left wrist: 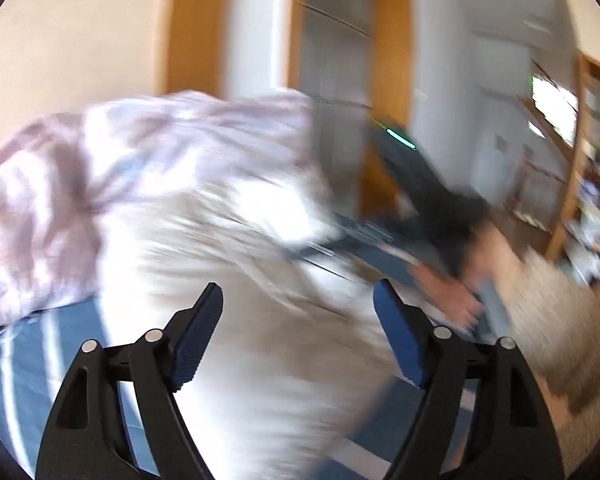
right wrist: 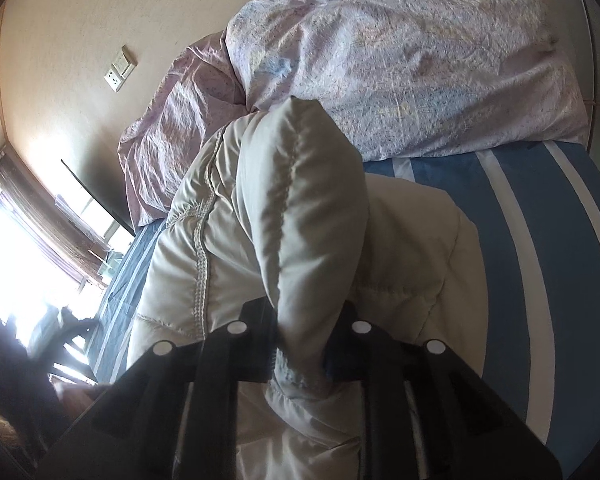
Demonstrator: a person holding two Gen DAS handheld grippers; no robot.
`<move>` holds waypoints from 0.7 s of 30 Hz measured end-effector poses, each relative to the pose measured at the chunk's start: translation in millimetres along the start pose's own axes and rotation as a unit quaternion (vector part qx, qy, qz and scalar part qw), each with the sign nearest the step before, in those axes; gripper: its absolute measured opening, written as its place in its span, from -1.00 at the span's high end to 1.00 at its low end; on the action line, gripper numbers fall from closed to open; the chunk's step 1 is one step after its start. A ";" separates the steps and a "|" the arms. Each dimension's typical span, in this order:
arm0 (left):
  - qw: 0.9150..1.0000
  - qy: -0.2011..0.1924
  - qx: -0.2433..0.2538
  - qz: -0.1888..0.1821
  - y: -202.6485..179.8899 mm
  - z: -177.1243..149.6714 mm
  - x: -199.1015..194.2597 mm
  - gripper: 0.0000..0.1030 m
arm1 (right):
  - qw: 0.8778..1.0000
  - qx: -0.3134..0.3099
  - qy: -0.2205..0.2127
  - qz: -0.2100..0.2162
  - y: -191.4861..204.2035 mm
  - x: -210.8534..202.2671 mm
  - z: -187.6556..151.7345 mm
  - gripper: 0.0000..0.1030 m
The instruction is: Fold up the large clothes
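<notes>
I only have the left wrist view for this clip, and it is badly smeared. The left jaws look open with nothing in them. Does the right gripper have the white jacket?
Observer: Yes. The right gripper is shut on a padded fold of the white jacket, which bulges up between its fingers.
Operator: Where does the rest of the jacket lie?
Observer: On the blue striped sheet, running away from the right gripper toward the floral duvet.
Operator: Does the duvet touch the jacket?
Observer: It lies bunched right behind it; the far end of the jacket reaches its edge, with a wall socket on the wall beyond.
</notes>
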State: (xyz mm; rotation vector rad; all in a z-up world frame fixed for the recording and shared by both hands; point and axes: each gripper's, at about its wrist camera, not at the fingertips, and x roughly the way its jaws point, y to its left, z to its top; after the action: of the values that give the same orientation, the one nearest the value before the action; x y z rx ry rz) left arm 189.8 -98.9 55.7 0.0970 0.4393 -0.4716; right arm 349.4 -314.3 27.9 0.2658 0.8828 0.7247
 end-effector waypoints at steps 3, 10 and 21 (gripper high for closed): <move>0.998 0.001 -0.044 0.055 47.8 14.6 8.5 -0.54 | 1.000 -0.005 -0.002 -0.009 2.3 0.6 -0.8 0.63; 0.987 0.045 -0.098 0.117 106.6 10.8 48.7 -0.54 | 1.000 -0.011 -0.004 -0.020 5.0 -0.2 -0.3 0.61; 0.986 0.071 -0.111 0.102 113.7 -8.6 71.0 -0.53 | 1.000 0.007 -0.016 -0.012 -8.0 -1.3 -1.5 0.58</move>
State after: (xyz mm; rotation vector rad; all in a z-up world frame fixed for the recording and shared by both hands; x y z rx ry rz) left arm 295.5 -26.0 16.2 -0.0395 0.6132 -0.2122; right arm 351.4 -321.2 23.8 0.2789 0.8597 0.6904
